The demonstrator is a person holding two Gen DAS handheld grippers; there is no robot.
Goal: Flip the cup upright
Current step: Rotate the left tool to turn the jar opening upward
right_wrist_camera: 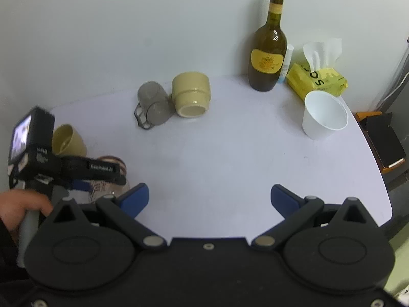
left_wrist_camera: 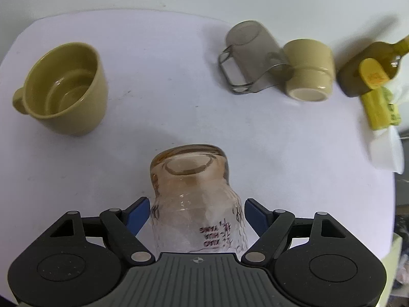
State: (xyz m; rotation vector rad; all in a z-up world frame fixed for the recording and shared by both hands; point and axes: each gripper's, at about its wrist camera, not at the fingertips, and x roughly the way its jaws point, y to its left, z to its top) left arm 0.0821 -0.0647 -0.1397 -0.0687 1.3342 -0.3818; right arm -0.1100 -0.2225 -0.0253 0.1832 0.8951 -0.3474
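Left gripper [left_wrist_camera: 196,215] spread around inverted amber glass cup [left_wrist_camera: 190,176], blue pads just beside, contact unclear. Right gripper [right_wrist_camera: 209,197] spread wide, empty; bottle [right_wrist_camera: 268,51] at 1 o'clock.

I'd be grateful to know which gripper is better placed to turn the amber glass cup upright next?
Left. The left gripper already has its blue fingers either side of the upside-down amber glass cup, jaws open. The right gripper is open over bare table, away from that cup.

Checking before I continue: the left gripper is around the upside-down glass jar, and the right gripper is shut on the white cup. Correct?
Not quite. In the right wrist view the right gripper is open and empty, far from the white cup. The left gripper does flank the inverted glass jar.
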